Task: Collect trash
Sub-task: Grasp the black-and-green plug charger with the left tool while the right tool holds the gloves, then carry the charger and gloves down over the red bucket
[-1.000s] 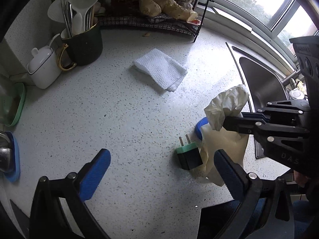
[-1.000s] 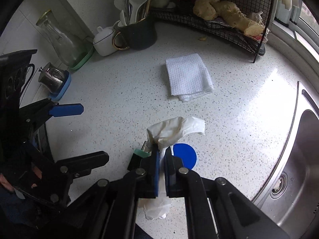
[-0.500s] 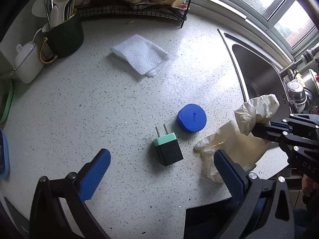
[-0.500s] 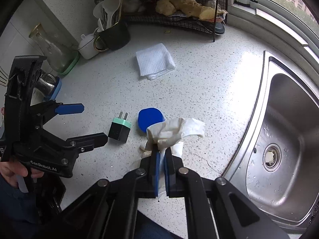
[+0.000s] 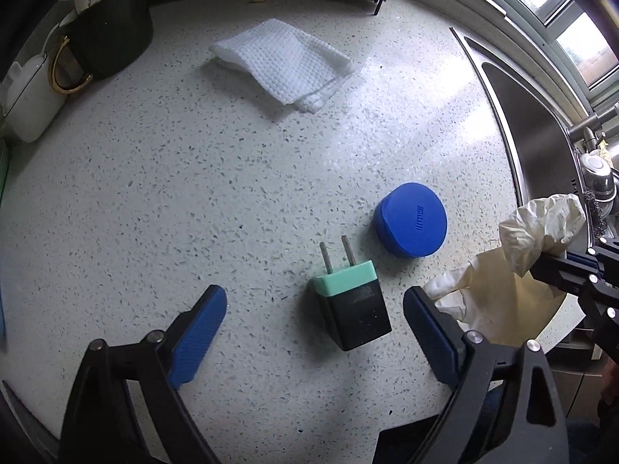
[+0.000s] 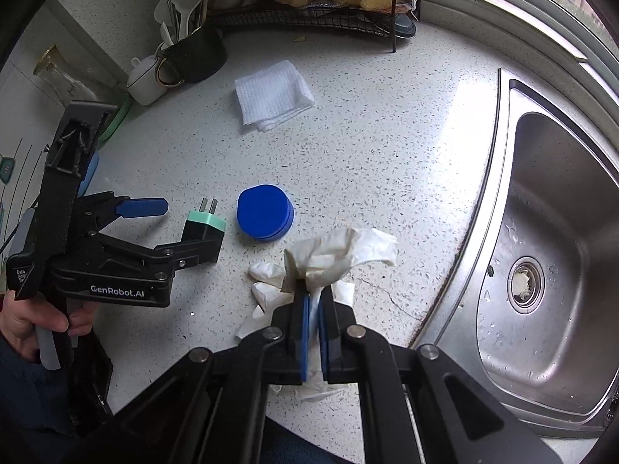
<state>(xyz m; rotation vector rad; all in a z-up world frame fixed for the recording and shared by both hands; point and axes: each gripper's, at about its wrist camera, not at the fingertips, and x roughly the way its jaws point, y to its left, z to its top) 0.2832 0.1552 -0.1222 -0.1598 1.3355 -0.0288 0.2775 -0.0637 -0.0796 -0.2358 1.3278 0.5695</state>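
Left gripper (image 5: 315,323): points steeply down at surface (image 5: 193,193), blue-padded fingers (image 5: 197,338) spread wide and closing (charger (image 5: 350,307) lies between them, pads not touching it). Person's left hand (image 6: 36,323) wraps grip at rear of gripper body. Right gripper (image 6: 314,311): also angled steeply down, fingers (image 6: 305,328) pressed nearly together, clamped on crumpled pale glove (image 6: 336,255), bunched above fingertips.

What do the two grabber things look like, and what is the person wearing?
Both are black plastic with silver screws and blue ribbed pads. The left gripper says "GenRobot.AI" in white on its side; the right gripper looks the same. The sleeve is dark blue.
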